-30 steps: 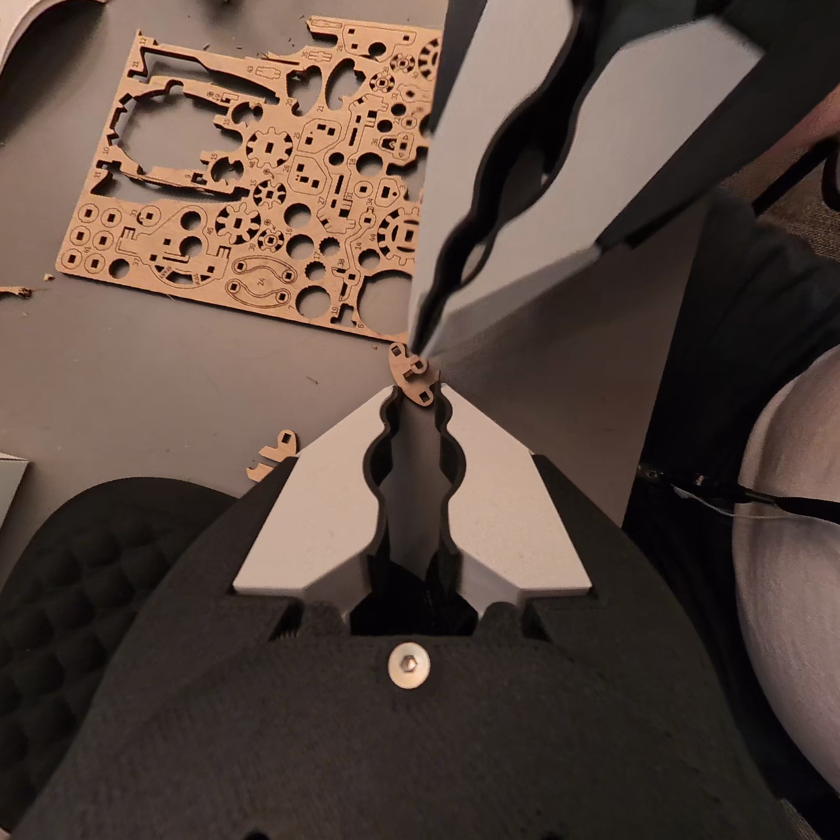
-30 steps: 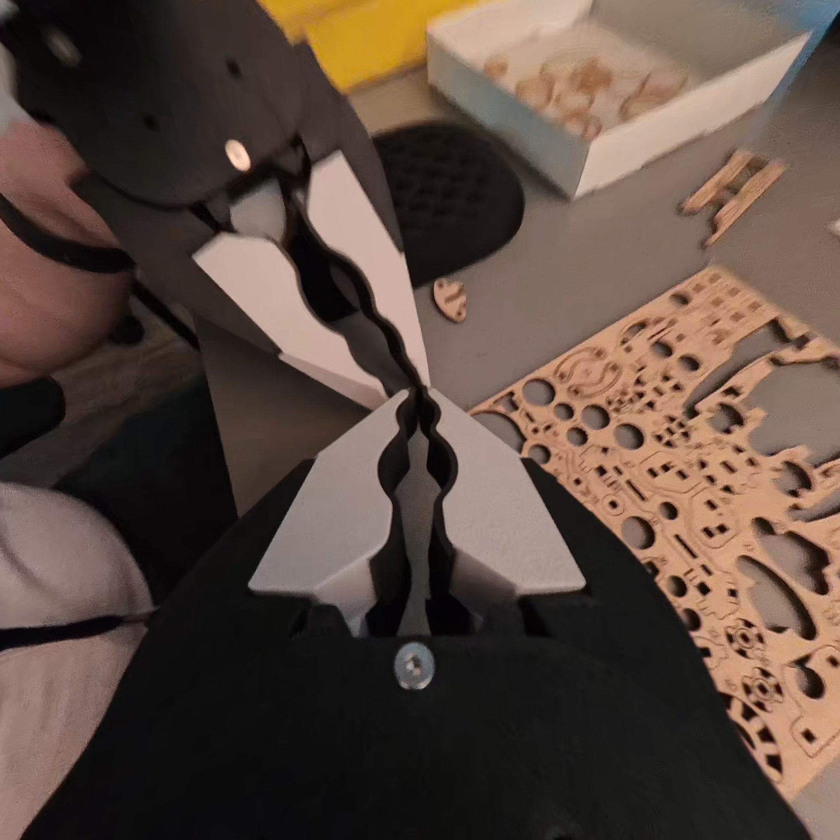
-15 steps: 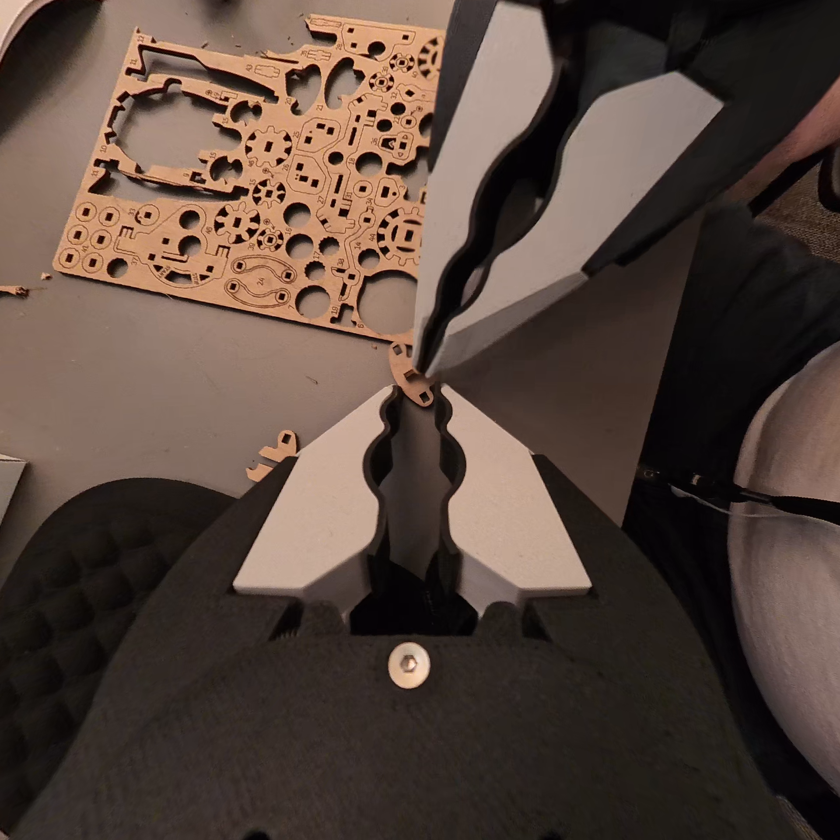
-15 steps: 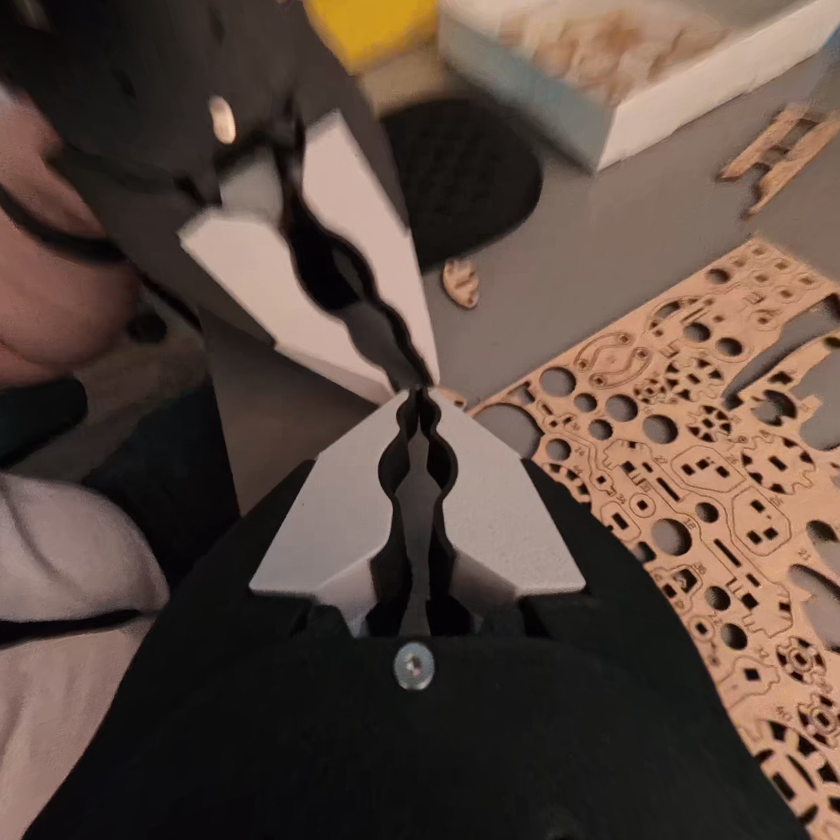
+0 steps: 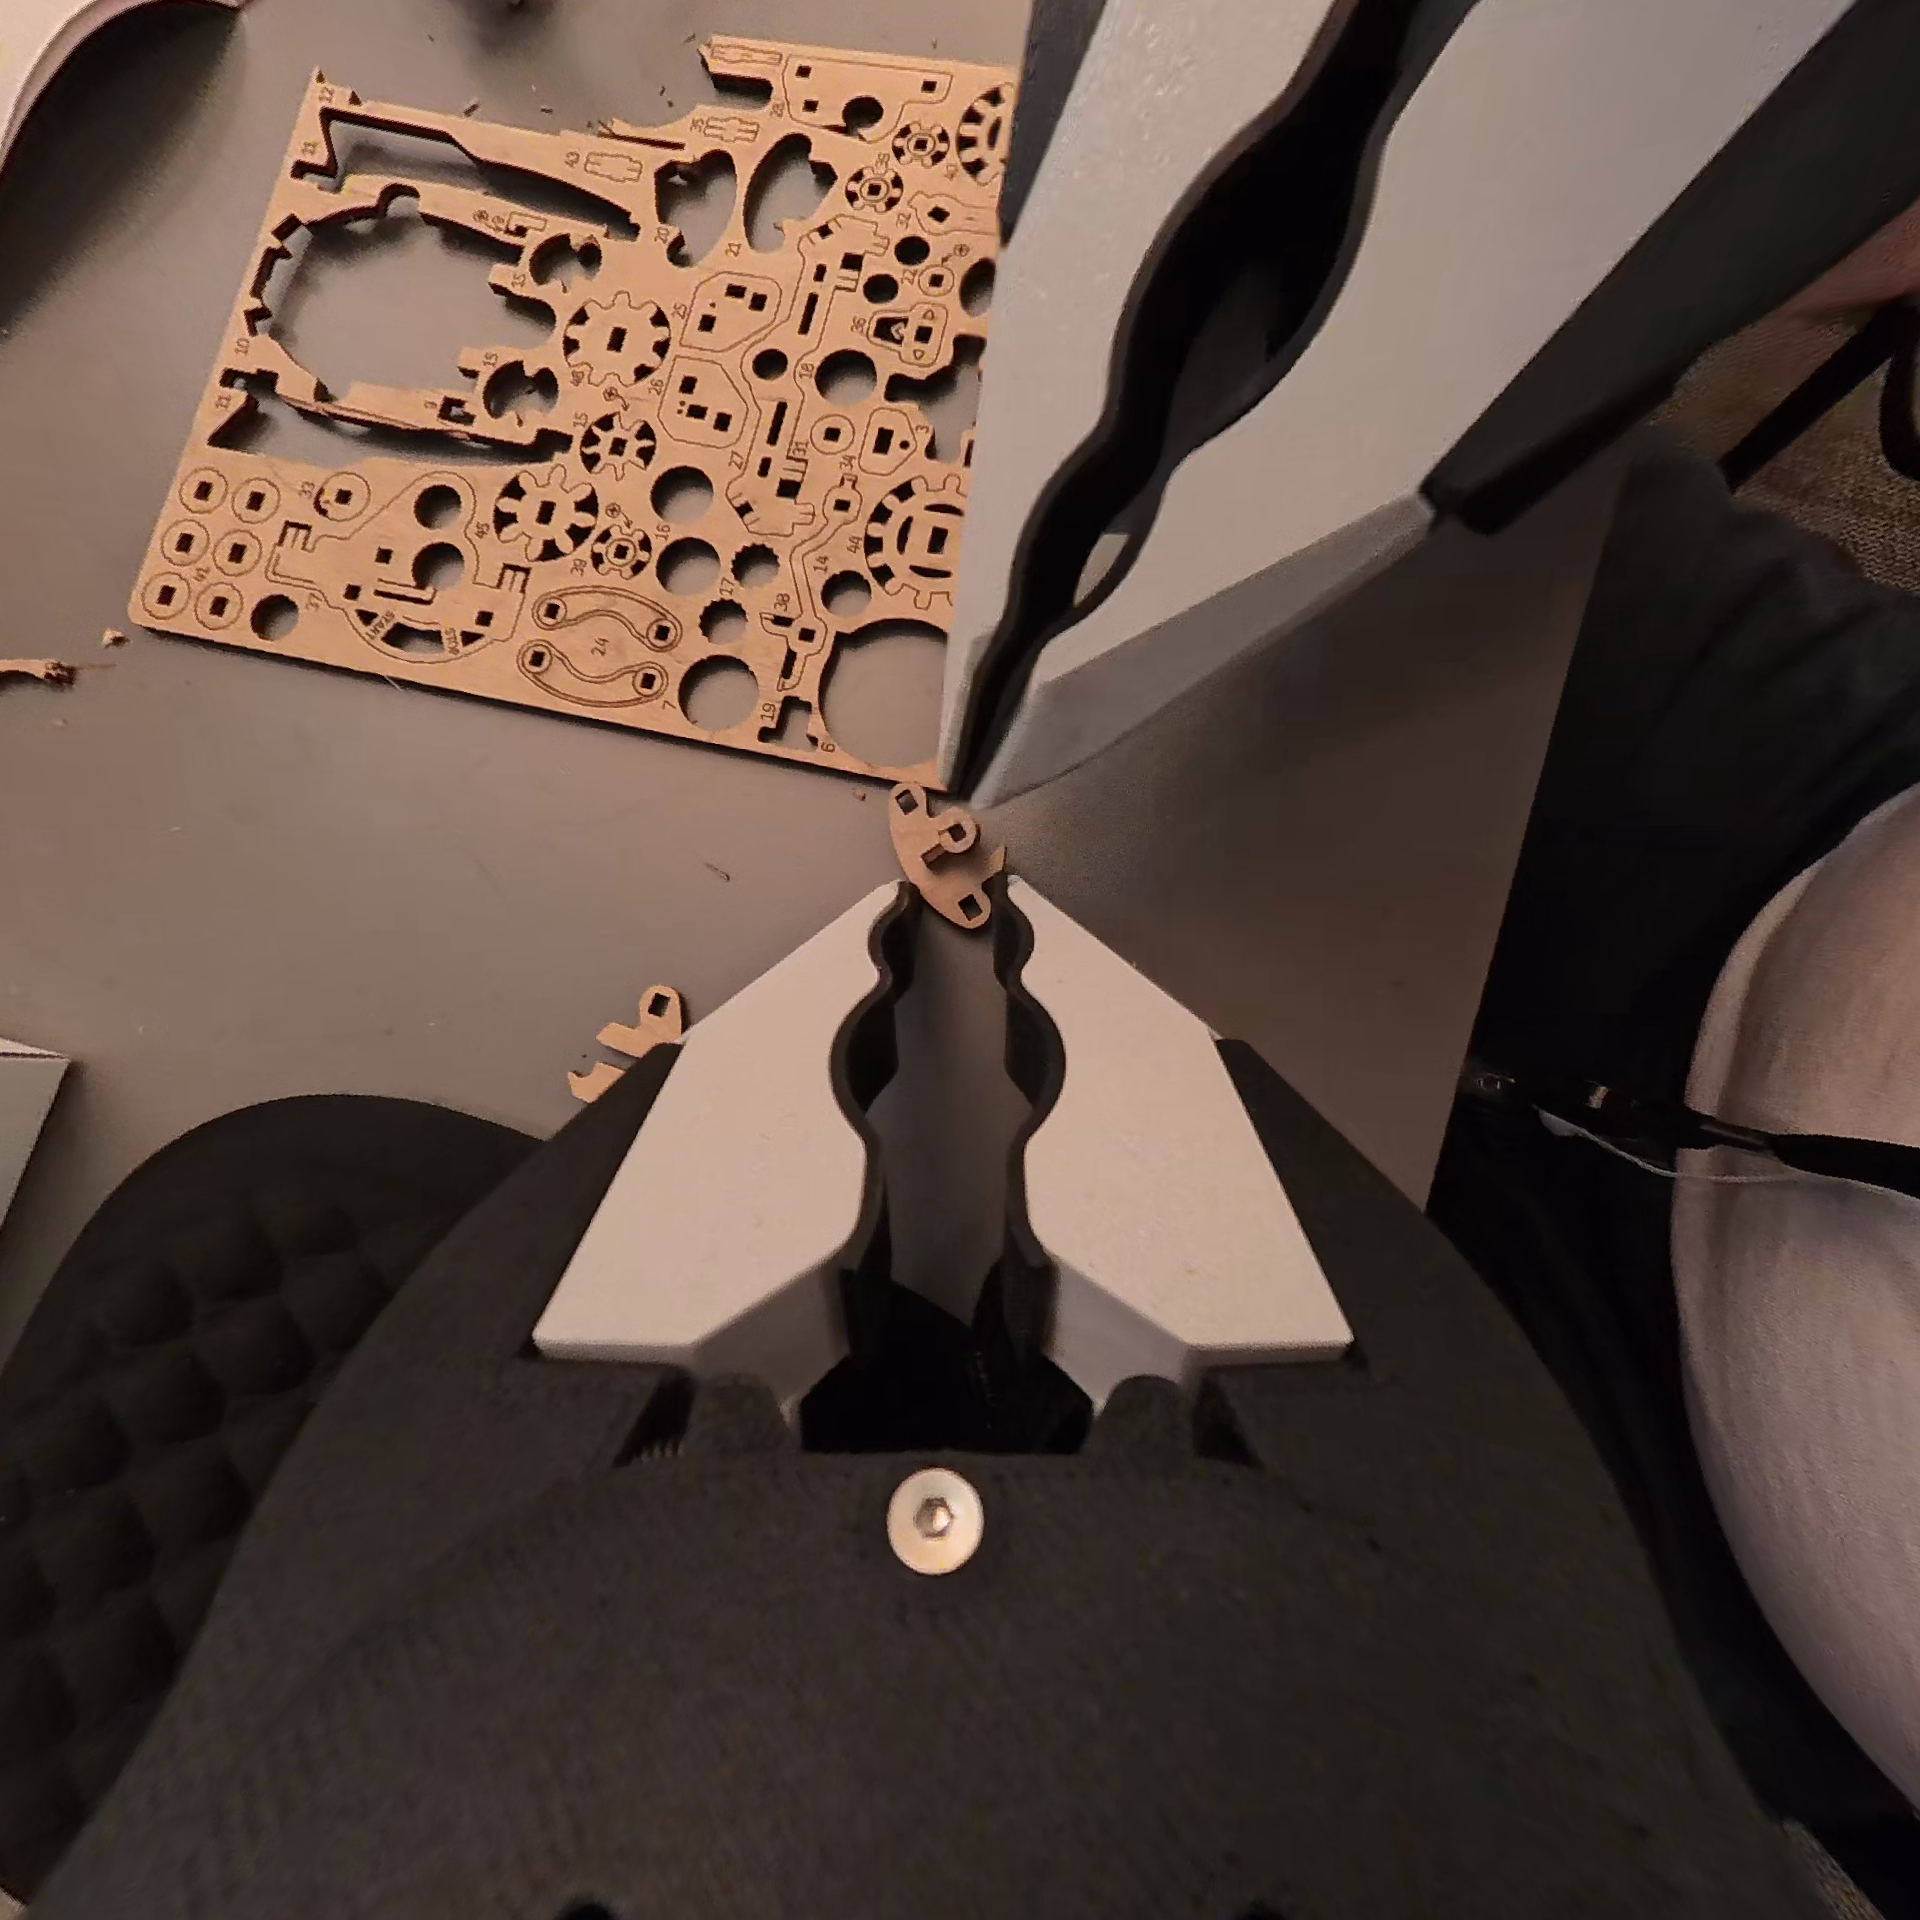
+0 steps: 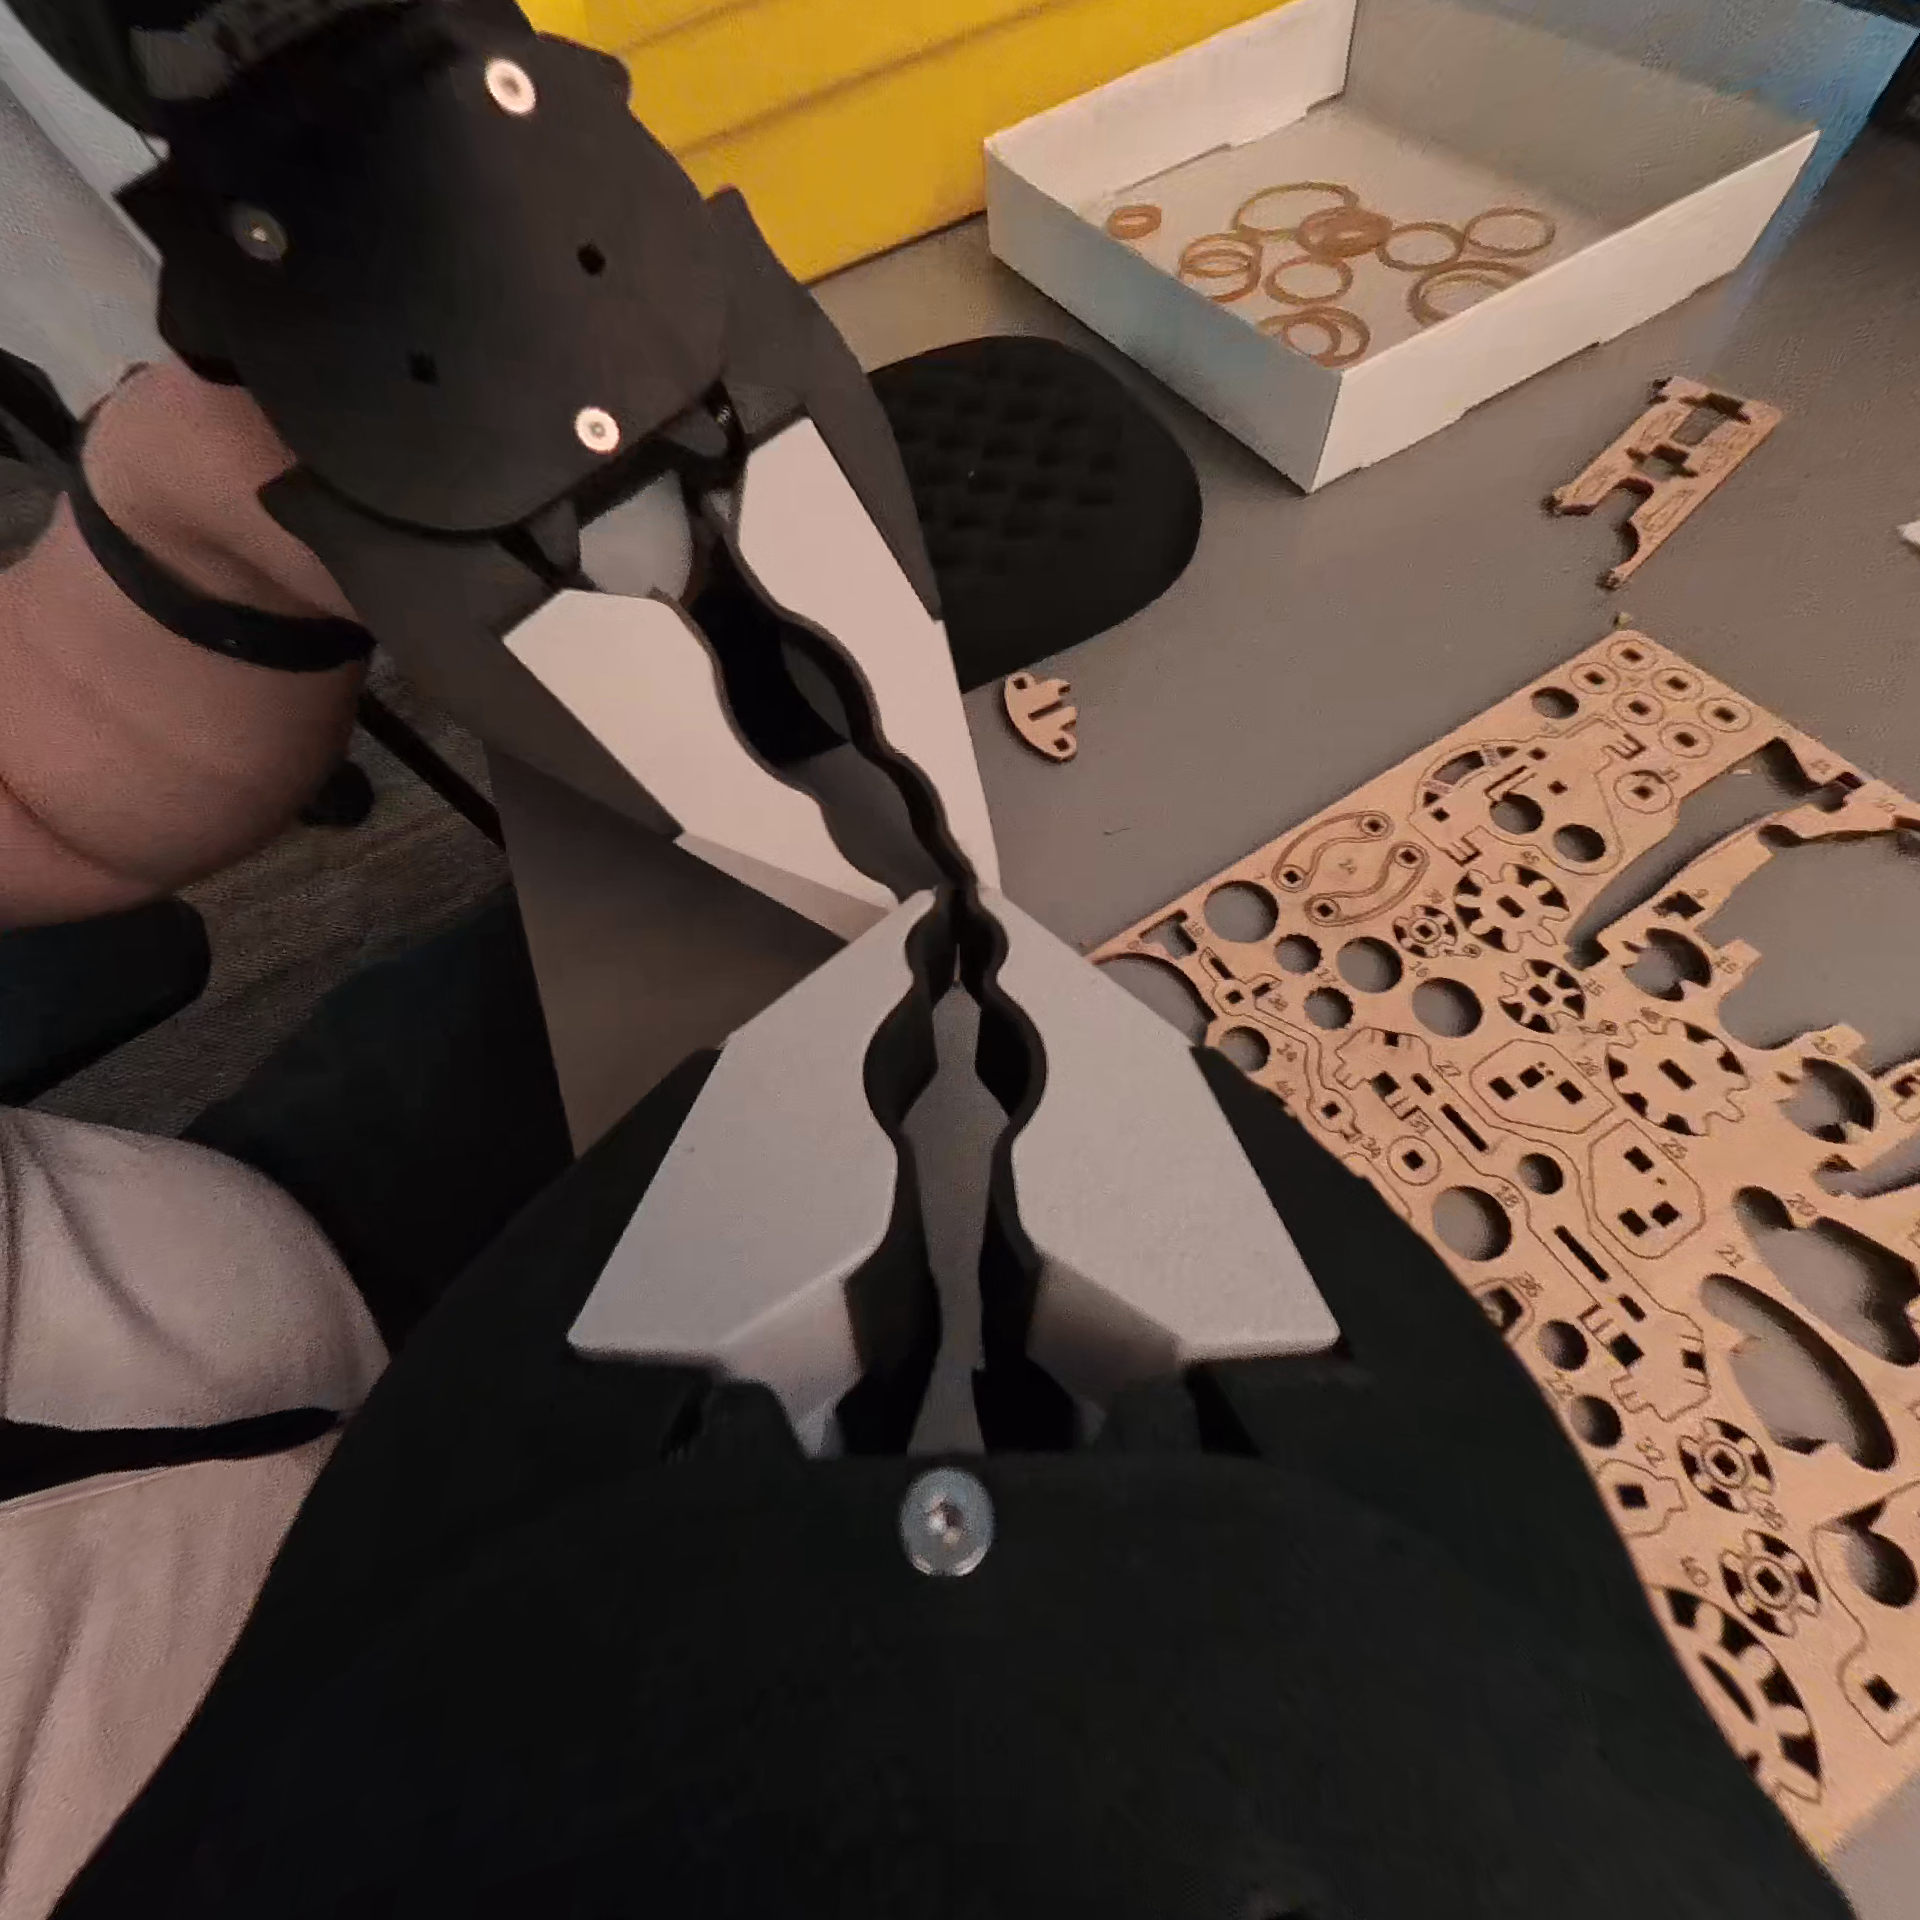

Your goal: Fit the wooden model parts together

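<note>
In the left wrist view my left gripper [image 5: 958, 891] is shut on a small oval wooden plate [image 5: 935, 878] with square holes, held edgewise between its tips above the grey table. A tiny wooden peg [image 5: 951, 831] sticks into the plate's upper side. My right gripper [image 5: 961, 792] comes down from the upper right, shut, with its tips on the peg's end. In the right wrist view the right gripper [image 6: 951, 914] meets the left gripper [image 6: 966, 883] tip to tip, and the two parts are hidden between them.
A laser-cut wooden sheet [image 5: 582, 416] lies flat on the table, also in the right wrist view [image 6: 1558, 1143]. A loose oval part [image 6: 1042, 717], a black pad [image 6: 1039, 499], a white box of wooden rings [image 6: 1351, 239] and a cut-out piece [image 6: 1662, 468] lie beyond. The table edge and a person's lap are close by. Left and right tips are no more than a few centimetres apart. About 20 cm separates my left fingertips from the cut-out piece [image 6: 1662, 468].
The right gripper has drawn back slightly from the plate, so the small peg now shows between its tips and the plate. The left gripper has stayed still.
</note>
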`<control>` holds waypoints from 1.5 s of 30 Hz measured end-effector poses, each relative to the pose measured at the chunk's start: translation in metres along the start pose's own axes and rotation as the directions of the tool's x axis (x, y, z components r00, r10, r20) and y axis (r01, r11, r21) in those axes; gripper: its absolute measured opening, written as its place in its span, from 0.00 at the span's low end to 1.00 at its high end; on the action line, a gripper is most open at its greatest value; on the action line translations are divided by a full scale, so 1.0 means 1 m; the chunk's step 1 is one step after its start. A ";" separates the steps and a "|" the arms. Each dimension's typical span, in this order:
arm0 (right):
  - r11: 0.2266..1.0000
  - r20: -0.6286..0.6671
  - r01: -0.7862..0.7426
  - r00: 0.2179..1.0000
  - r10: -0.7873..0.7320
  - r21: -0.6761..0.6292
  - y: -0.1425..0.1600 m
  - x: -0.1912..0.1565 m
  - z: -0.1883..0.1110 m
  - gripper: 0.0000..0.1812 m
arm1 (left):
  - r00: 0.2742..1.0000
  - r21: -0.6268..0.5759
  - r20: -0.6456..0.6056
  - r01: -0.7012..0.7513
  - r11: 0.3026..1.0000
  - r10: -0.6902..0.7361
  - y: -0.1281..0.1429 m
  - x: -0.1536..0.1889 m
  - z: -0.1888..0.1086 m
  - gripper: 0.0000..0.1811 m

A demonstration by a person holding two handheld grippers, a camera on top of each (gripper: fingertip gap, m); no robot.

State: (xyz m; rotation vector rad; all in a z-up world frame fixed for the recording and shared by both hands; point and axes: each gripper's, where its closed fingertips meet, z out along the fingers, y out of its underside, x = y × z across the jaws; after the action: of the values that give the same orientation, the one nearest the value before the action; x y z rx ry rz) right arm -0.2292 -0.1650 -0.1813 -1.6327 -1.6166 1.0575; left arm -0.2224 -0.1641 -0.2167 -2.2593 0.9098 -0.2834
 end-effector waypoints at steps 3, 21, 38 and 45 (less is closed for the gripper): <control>0.998 0.017 -0.020 1.000 0.021 -0.054 0.016 0.001 0.009 0.00 | 1.000 -0.002 -0.002 0.002 1.000 -0.002 0.000 0.000 0.000 0.07; 1.000 -0.043 0.025 0.999 -0.025 0.015 -0.005 0.006 -0.017 0.00 | 1.000 0.001 -0.024 0.012 1.000 -0.012 0.000 0.001 -0.001 0.07; 0.996 -0.038 0.039 0.998 -0.042 -0.080 0.018 0.010 0.004 0.06 | 1.000 -0.006 -0.022 0.003 1.000 -0.004 0.000 0.002 -0.002 0.12; 0.993 0.068 0.044 0.997 -0.037 -0.106 0.024 -0.005 0.015 0.03 | 1.000 0.003 -0.008 0.010 1.000 -0.010 0.003 0.003 -0.011 0.13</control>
State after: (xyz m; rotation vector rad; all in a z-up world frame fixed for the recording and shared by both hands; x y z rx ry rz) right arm -0.2294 -0.1735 -0.2092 -1.6426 -1.7702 1.0295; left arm -0.2260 -0.1731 -0.2107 -2.2620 0.9023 -0.2985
